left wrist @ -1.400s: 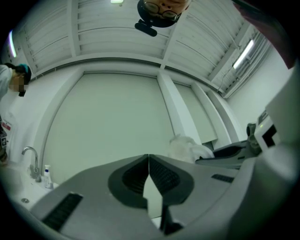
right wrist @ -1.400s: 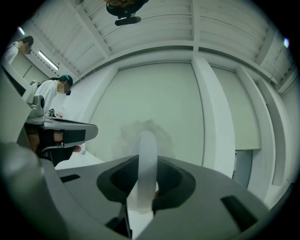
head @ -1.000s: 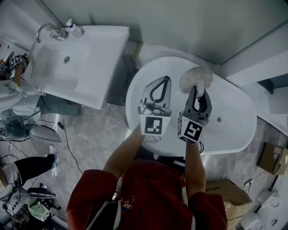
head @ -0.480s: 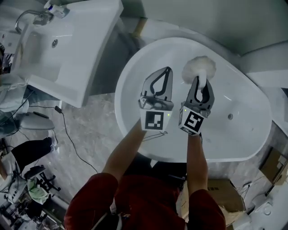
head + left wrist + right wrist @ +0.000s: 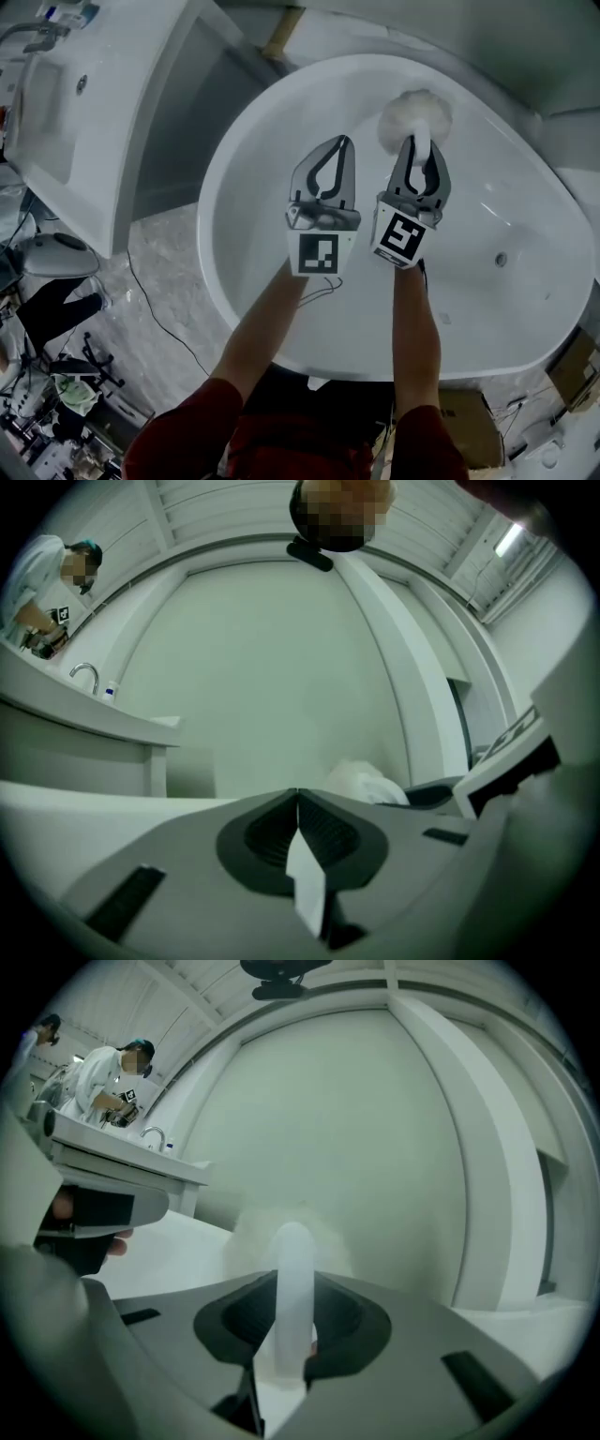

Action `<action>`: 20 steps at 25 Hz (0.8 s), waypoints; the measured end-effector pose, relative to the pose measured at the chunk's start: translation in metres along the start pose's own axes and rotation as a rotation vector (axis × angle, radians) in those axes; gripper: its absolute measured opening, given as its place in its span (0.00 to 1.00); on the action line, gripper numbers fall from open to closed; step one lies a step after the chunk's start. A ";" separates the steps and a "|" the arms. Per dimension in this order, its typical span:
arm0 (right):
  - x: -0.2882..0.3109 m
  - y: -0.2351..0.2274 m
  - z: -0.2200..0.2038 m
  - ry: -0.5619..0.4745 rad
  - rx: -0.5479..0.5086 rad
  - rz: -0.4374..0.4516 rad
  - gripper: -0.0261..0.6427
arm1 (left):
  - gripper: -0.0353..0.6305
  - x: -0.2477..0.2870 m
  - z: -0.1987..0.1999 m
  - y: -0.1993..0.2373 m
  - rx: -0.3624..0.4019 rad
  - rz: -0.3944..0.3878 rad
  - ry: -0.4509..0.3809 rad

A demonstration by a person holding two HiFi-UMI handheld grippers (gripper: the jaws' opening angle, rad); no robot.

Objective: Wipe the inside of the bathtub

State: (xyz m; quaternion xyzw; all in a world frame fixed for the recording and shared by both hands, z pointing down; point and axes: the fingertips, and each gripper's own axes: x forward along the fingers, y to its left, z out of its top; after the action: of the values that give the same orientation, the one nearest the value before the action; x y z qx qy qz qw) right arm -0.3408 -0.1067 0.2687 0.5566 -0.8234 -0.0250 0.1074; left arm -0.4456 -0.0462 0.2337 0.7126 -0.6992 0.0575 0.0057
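Item 1. Grippers, count two, both hovering over the interior of the bathtub, near its middle, on two bare forearms with red sleeves.
- Grey left gripper (image 5: 346, 148) with marker cube: its fingers are pressing together tip to tip and holding nothing, as its own view (image 5: 298, 801) is showing.
- Grey right gripper (image 5: 422, 153) with marker cube: its fingers are pinching the translucent white handle (image 5: 293, 1274) of the duster.

Item 2. White fluffy round-headed duster (image 5: 414, 116), count one. The head is lying toward the bathtub's far inner wall, just beyond the right gripper's tips; whether it is touching the wall is not showing. The right gripper view is showing it as a soft pale blur (image 5: 246, 1237) behind the upright handle; the left gripper view is catching only one edge of it (image 5: 366, 782).

Item 3. White glossy oval bathtub (image 5: 214, 220), count one, with a small round metal drain (image 5: 501, 259) lying toward its right end, in the head view only.

Item 4. White rectangular washbasin (image 5: 117, 112), count one, standing left of the bathtub. Only the gripper views are showing its curved metal tap (image 5: 84, 675) clearly, and a person in a white coat (image 5: 98, 1077) standing beyond the washbasin.

Item 5. Brown cardboard box (image 5: 572, 366), count one, sitting outside the bathtub's right end, in the head view only.
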 end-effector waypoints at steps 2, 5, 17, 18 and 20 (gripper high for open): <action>0.015 0.002 -0.017 -0.001 0.013 -0.002 0.19 | 0.08 0.004 -0.020 0.001 0.020 0.012 0.014; 0.035 0.008 -0.033 -0.004 0.015 0.009 0.19 | 0.08 0.009 -0.039 0.006 0.042 0.032 0.001; 0.076 0.007 -0.069 -0.010 0.009 0.056 0.19 | 0.08 0.035 -0.080 -0.005 0.093 0.004 0.053; 0.076 0.007 -0.071 -0.012 0.019 0.067 0.19 | 0.08 0.038 -0.081 -0.006 0.103 0.002 0.050; 0.076 0.004 -0.072 -0.017 0.028 0.081 0.19 | 0.08 0.044 -0.083 -0.010 0.104 -0.001 0.046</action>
State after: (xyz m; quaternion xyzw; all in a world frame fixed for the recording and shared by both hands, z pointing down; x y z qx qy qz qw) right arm -0.3568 -0.1699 0.3514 0.5240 -0.8465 -0.0137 0.0937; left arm -0.4415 -0.0825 0.3212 0.7107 -0.6947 0.1100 -0.0153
